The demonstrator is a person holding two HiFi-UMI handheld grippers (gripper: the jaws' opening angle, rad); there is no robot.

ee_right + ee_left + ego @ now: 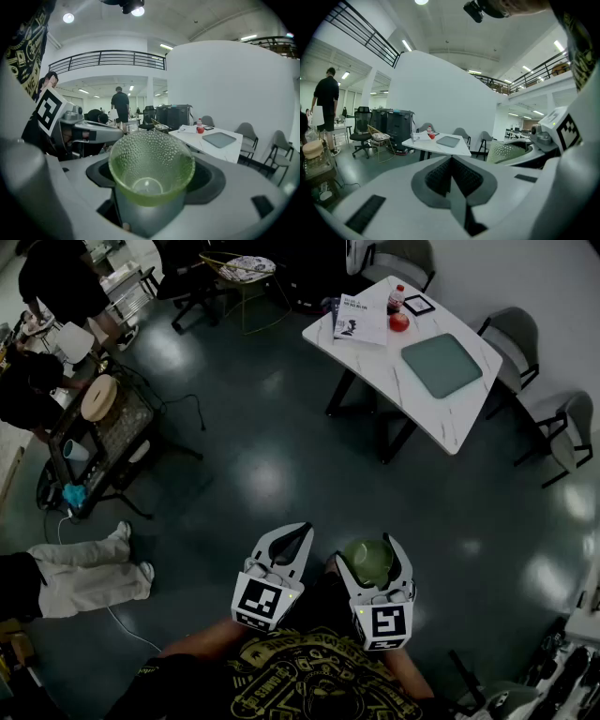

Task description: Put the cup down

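- No brand or label can be read. Your shirt carries a yellow print and the booklet on the bench has dark print, but both are too small to make out.
- The marker cube on your left tool shows a black-and-white square pattern. The cube on your right tool shows another.
- The cup is translucent green and dimpled all over. It flares from a small round base to a wide rim.
- Your right tool has its jaws spread wide and closed on the sides of the cup. The cup's mouth faces back toward that tool's camera.
- You hold the cup in the air above the dark, glossy floor, well apart from the bench.
- Your left tool has its jaws together, the ribbed dark pads meeting with nothing between them. It sits just beside the right tool.
- The bench has a white, marble-veined top with rounded corners. On it lie a flat grey-green mat and, near the booklet, a bottle with red on it.
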